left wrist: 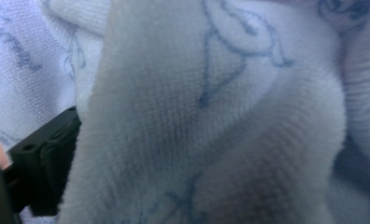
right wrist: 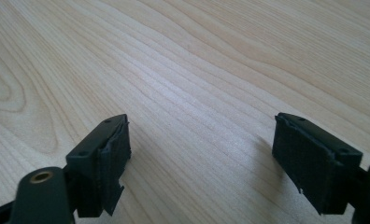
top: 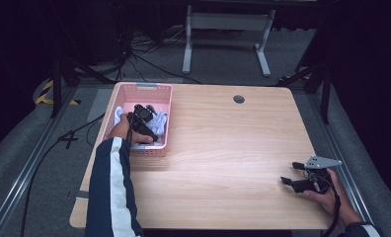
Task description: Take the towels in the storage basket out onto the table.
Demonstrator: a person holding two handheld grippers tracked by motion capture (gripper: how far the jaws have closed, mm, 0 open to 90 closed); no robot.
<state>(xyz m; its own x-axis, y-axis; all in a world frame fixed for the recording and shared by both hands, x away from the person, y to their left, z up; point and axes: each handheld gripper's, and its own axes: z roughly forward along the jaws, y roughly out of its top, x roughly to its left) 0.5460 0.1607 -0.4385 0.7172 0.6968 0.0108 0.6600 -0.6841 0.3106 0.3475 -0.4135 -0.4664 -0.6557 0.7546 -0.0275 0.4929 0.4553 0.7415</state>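
With the left gripper (top: 143, 117) spread over the cloth (left wrist: 211, 116) in the basket (top: 118, 94) at the table's far-left corner and the right gripper (right wrist: 199, 154) unclenched, loose folds risked slipping free.

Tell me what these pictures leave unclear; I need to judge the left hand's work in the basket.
- Left gripper in the pink basket, high view: too small to tell whether its jaws pinch the white cloth.
- Left gripper view: the cloth covers one jaw; whether it is held cannot be told.
- Basket floor, high view: hidden by hand and cloth.
- The right gripper is plainly open and holds nothing.
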